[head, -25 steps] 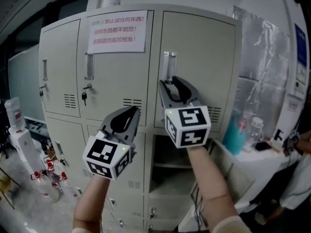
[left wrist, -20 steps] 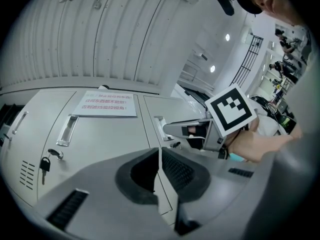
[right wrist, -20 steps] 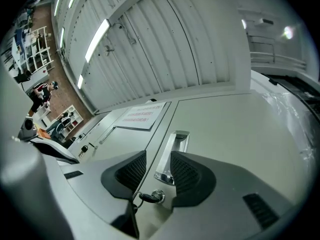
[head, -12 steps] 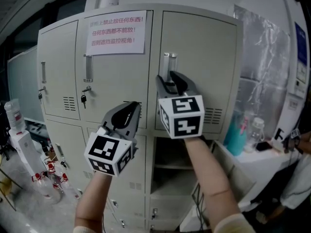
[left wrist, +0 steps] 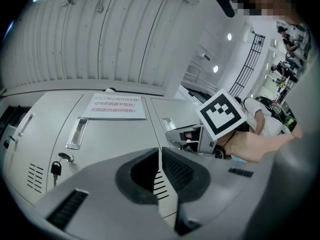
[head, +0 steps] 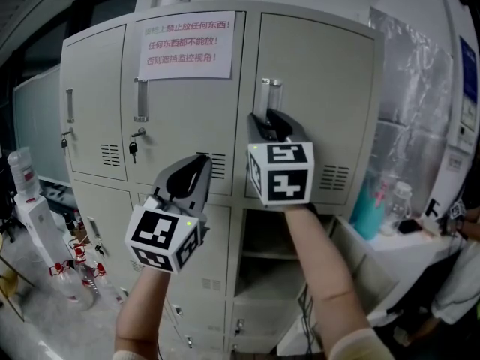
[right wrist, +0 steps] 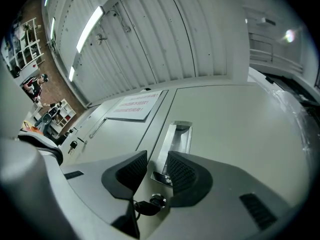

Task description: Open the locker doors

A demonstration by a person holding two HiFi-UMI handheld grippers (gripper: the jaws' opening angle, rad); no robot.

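A grey bank of lockers fills the head view. The upper right door (head: 322, 88) has a recessed chrome handle (head: 268, 94) with a key (right wrist: 150, 204) in the lock below it. My right gripper (head: 271, 120) is at the lower end of that handle (right wrist: 175, 136). Its jaws straddle the handle and are closing, and a gap still shows on both sides in the right gripper view (right wrist: 157, 156). My left gripper (head: 201, 163) hangs lower, in front of the middle column, shut and holding nothing (left wrist: 160, 151).
The middle door (head: 180, 118) carries a paper sign (head: 186, 45), a handle (head: 140, 100) and a hanging key (head: 133, 150). Below the right door a compartment (head: 274, 238) stands open. Bottles (head: 30, 201) stand at the left, a table with a teal bottle (head: 366, 205) at the right.
My right gripper has moved up and in toward the right door's handle, so its tips now sit at the handle's lower end. The left gripper has hardly moved.
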